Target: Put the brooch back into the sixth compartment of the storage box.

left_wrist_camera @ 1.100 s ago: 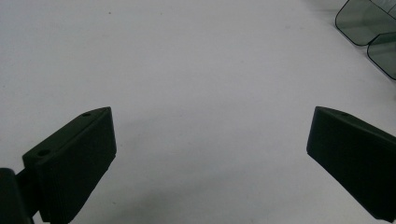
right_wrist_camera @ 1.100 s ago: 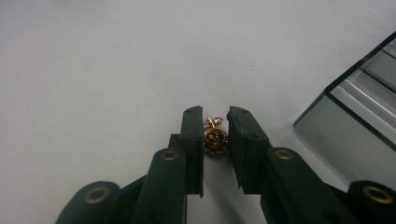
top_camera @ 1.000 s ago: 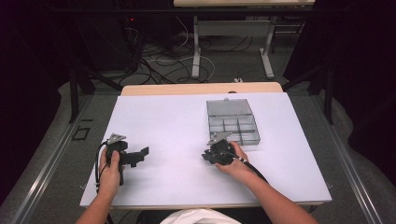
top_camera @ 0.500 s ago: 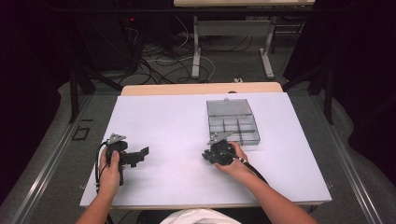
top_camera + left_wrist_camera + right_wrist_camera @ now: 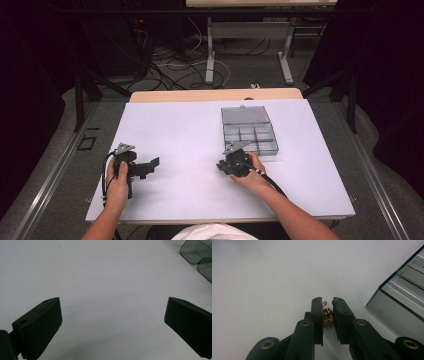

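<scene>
While the right tool (image 5: 327,307) rests low on the white table (image 5: 190,130), its two black jaws stand nearly together and pinch a small gold-coloured ornament (image 5: 327,313) between their pads. The ornament is flower-like, with a ring of tiny petals and a thin curl that sticks up above the jaw tips (its finer detail is too small to make out). In the right tool's own view, the near corner of a clear compartment box (image 5: 402,302) lies just beside the held ornament, apart from it. From the high view the box (image 5: 249,131) sits on the table with its lid laid open behind it, and the right tool (image 5: 231,164) lies just in front of its near edge, cupped by the right hand (image 5: 252,172). The left tool (image 5: 145,167) is well apart from the box, near the table's opposite front part, gripped by the left hand (image 5: 117,182). Its jaws stand wide apart with only bare table between them (image 5: 112,322).
</scene>
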